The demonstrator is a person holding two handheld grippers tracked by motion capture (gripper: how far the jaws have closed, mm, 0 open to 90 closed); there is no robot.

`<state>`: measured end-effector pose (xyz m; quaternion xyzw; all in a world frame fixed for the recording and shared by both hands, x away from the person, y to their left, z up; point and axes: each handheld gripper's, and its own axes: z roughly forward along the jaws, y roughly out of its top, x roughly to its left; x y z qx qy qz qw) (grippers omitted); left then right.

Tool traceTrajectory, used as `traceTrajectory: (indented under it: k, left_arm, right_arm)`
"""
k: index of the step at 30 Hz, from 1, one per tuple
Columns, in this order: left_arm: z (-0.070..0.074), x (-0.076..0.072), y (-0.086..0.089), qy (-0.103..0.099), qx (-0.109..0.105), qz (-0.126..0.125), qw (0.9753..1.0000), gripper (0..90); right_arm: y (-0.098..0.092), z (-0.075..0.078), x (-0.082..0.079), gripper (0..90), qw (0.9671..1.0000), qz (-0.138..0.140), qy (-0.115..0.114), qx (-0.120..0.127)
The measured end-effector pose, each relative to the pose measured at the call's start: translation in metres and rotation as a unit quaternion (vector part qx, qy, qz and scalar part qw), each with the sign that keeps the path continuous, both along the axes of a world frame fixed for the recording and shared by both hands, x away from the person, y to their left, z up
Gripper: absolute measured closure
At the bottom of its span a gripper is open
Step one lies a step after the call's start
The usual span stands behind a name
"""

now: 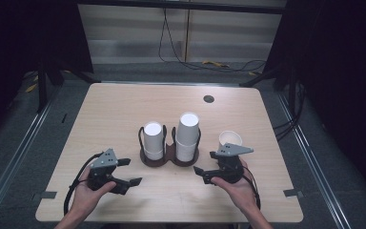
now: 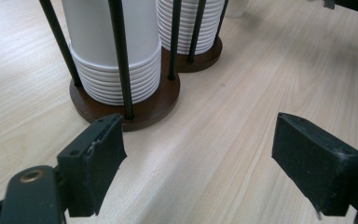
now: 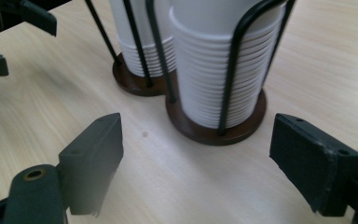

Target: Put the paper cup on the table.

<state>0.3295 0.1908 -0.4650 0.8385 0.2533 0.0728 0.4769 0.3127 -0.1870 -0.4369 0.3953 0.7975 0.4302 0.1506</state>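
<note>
The left claw [image 1: 129, 172] is held low in the left hand [image 1: 88, 191], jaws spread wide and empty. The right claw [image 1: 204, 167] is likewise held wide apart in the right hand [image 1: 236, 186].

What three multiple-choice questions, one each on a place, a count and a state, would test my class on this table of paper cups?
1. Where does the single upright white paper cup stand?
A. right of the dark brown twin-ring cup holder
B. left of it
C. inside it

2. How many stacks of white cups sit in the holder?
A. one
B. two
C. four

3. How are the left gripper fingers?
A. shut on a cup
B. shut on nothing
C. spread open

Answers:
1 A, the high view shows it by the right gripper.
2 B, a shorter stack and a taller stack.
3 C, bare table shows between them.
</note>
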Motion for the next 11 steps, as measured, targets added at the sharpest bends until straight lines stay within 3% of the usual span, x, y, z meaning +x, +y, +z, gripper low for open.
traceTrajectory:
  k: [5, 9, 11]
  left_arm:
    - [-0.007, -0.004, 0.001, 0.003, -0.008, 0.012, 0.9999, 16.8]
    - [-0.010, -0.004, 0.002, 0.010, 0.006, -0.014, 0.9998, 16.8]
    - [-0.012, -0.004, 0.002, 0.007, 0.008, -0.006, 0.9999, 16.8]
  right_arm:
    - [0.007, -0.018, -0.002, 17.0, 0.9999, 0.005, 0.011, 0.000]
    - [0.010, -0.029, -0.001, 16.5, 0.9996, 0.012, 0.025, -0.011]
    - [0.010, -0.032, -0.001, 16.0, 0.9995, 0.004, 0.026, -0.016]
